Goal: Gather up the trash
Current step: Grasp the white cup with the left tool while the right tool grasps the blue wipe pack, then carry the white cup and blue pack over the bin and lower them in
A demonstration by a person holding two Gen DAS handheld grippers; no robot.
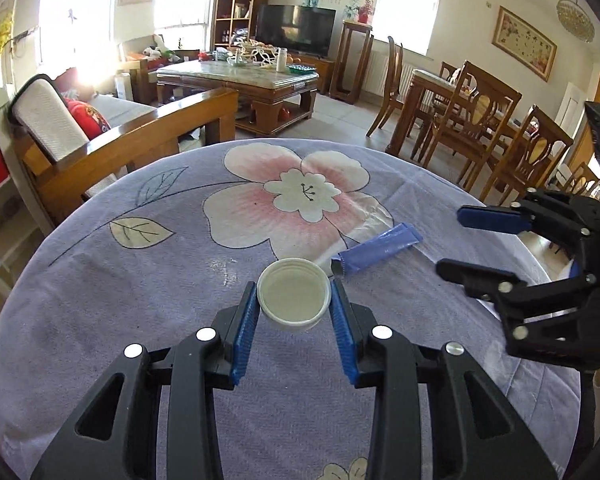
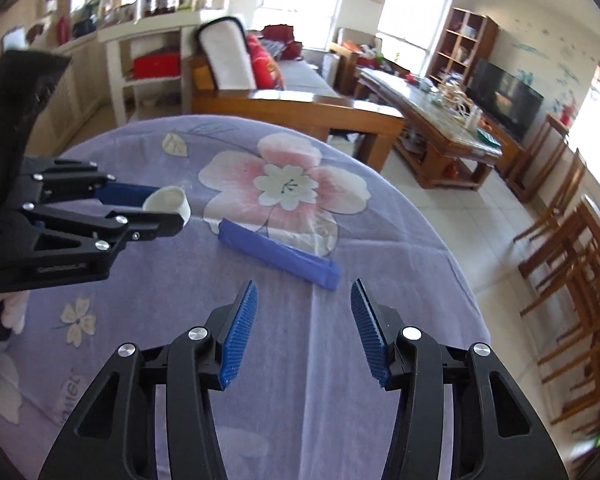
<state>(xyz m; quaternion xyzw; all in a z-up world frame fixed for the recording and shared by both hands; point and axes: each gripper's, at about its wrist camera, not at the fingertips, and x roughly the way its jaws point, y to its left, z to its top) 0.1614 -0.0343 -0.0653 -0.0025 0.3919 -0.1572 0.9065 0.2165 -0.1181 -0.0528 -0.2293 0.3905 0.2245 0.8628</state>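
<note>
the bench [image 1: 100, 280] is round under a lilac flowered cloth, its far edge curving off toward a wooden sofa [image 1: 140, 136] and dining chairs [image 1: 480, 128], with bare cloth all around my tools. my left tongs [image 1: 294, 300] are closed on a white lid [image 1: 294, 294], open side up, held just above the cloth. my right tongs [image 2: 304, 296] gape wide and hold nothing. a blue wrapper [image 2: 278, 254] lies flat just ahead of them, near the bench's right edge.
</note>
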